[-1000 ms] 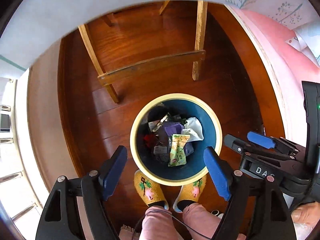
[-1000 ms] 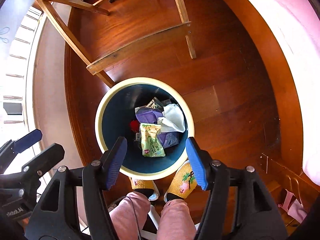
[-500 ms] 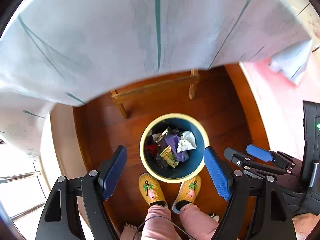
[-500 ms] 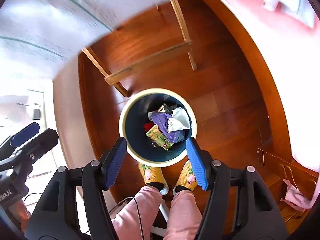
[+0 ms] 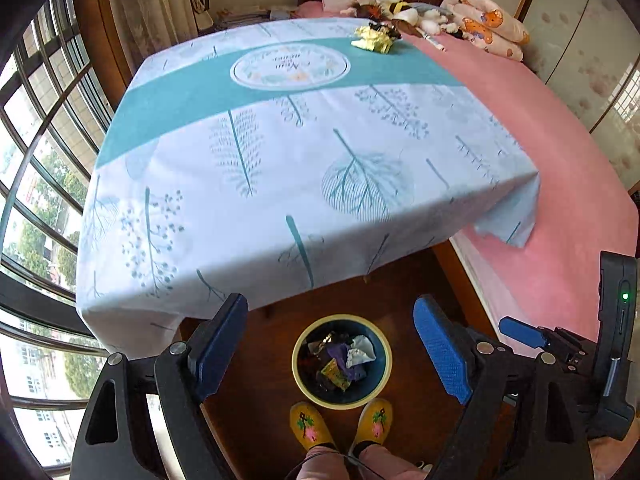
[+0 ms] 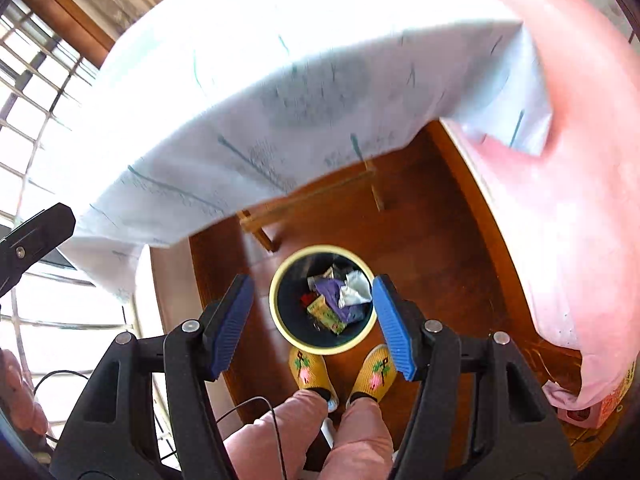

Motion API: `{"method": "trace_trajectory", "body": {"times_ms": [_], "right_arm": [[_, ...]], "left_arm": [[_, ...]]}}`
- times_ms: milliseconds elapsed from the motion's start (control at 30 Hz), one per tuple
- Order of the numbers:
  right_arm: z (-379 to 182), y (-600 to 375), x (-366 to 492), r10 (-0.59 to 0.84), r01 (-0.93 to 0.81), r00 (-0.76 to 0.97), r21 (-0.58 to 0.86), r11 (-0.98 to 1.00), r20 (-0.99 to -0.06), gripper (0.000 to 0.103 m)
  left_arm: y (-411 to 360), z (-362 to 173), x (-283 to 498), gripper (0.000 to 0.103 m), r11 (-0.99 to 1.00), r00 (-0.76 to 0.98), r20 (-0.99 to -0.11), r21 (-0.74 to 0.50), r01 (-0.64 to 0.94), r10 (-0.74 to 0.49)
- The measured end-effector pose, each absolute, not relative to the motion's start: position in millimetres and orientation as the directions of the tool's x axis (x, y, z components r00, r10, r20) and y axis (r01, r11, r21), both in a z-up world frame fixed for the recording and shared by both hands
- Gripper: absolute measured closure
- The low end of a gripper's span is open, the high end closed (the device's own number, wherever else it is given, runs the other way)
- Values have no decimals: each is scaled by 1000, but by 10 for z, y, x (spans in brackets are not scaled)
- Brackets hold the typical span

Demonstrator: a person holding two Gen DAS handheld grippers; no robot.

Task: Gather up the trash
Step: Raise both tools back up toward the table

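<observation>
Both grippers have risen from the trash bin (image 5: 342, 360); left gripper (image 5: 330, 350) and right gripper (image 6: 314, 326) are empty, fingers apart, for reaching the yellow wrapper (image 5: 374, 39) at 12 o'clock.

Dark wood floor (image 5: 256, 392) under table with blue-white leaf-print cloth (image 5: 280, 168). Pink bed (image 5: 560, 152) right of table, touching. Barred windows (image 5: 36, 160) left of table, bright daylight.

Glossy brown wood floor (image 5: 260, 392), matt printed cloth over the table (image 5: 280, 168), ribbed blue pads (image 6: 394, 330) on each matt black plastic tool, crumpled paper (image 5: 360, 354) in the bin.
</observation>
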State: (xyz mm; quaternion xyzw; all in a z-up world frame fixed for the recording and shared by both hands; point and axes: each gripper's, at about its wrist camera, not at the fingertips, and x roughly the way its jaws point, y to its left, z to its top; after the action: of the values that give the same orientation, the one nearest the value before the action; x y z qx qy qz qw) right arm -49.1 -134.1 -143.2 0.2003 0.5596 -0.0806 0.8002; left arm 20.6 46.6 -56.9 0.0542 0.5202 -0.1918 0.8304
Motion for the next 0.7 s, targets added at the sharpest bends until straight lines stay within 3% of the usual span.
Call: {"method": "trace_trajectory", "body": {"times_ms": [300, 700], "right_arm": [[-383, -1477, -413, -16, 394, 512, 218, 893, -859, 44], [456, -1586, -65, -126, 425, 626, 200, 883, -770, 44]], "left_arm": [[525, 449, 324, 17, 881, 508, -783, -104, 462, -359], [674, 1129, 868, 17, 878, 589, -712, -81, 471, -382]]}}
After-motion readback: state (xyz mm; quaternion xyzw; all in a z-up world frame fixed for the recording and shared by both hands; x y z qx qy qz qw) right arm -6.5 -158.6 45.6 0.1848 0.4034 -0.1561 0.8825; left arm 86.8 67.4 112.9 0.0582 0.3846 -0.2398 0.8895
